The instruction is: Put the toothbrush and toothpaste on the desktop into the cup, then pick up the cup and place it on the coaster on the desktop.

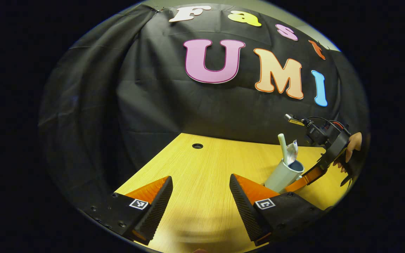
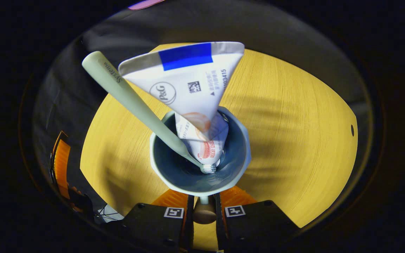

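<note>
A pale cup [image 2: 160, 168] with a dark inside is seen from above in the right gripper view. In it stand a toothbrush [image 2: 132, 102], head down, and a white toothpaste tube [image 2: 188, 84] with a blue stripe. My right gripper [image 2: 204, 205] is shut on the cup's handle at its near side. In the left gripper view the cup [image 1: 281, 177] leans at the right over the wooden desktop [image 1: 202, 165], with the right gripper [image 1: 306, 180] and a hand [image 1: 352, 146] behind it. My left gripper [image 1: 200, 179] stands open over bare wood, left of the cup.
The desktop has a round cable hole [image 1: 197, 146] near its far edge, also visible as the hole [image 2: 352, 130] in the right gripper view. Black cloth walls close the booth behind and to the left. Part of the other gripper [image 2: 60, 165] shows at the left edge.
</note>
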A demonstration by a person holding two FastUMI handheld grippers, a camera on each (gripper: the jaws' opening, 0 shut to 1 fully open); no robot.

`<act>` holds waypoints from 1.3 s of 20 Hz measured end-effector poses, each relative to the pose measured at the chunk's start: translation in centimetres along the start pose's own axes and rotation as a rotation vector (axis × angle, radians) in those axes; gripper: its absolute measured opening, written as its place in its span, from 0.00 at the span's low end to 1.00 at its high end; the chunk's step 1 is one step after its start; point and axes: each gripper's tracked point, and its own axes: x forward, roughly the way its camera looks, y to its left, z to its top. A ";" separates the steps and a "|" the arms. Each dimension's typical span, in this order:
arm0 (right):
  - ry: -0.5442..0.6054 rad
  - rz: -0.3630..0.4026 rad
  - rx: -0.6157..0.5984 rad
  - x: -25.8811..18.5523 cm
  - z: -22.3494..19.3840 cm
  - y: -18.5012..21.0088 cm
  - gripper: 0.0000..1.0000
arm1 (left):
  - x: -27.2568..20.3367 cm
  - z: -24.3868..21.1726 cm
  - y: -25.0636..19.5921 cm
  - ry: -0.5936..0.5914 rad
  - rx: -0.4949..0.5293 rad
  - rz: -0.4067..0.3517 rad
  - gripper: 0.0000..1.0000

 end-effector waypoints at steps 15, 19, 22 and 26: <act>-0.199 0.038 0.017 -4.4 0.6 -0.5 0.95 | 0.3 1.9 -5.0 -0.020 0.033 -0.081 0.94; -0.400 0.013 0.023 -8.2 -0.2 -2.5 0.99 | -0.1 3.5 -8.5 -0.032 0.025 -0.134 0.94; -0.590 -0.015 0.022 -13.0 -0.6 -4.8 0.95 | -0.5 4.6 -11.4 -0.046 0.038 -0.162 0.93; -0.834 -0.058 0.045 -20.4 -1.4 -8.3 0.95 | -2.3 6.4 -16.0 -0.080 0.025 -0.193 0.94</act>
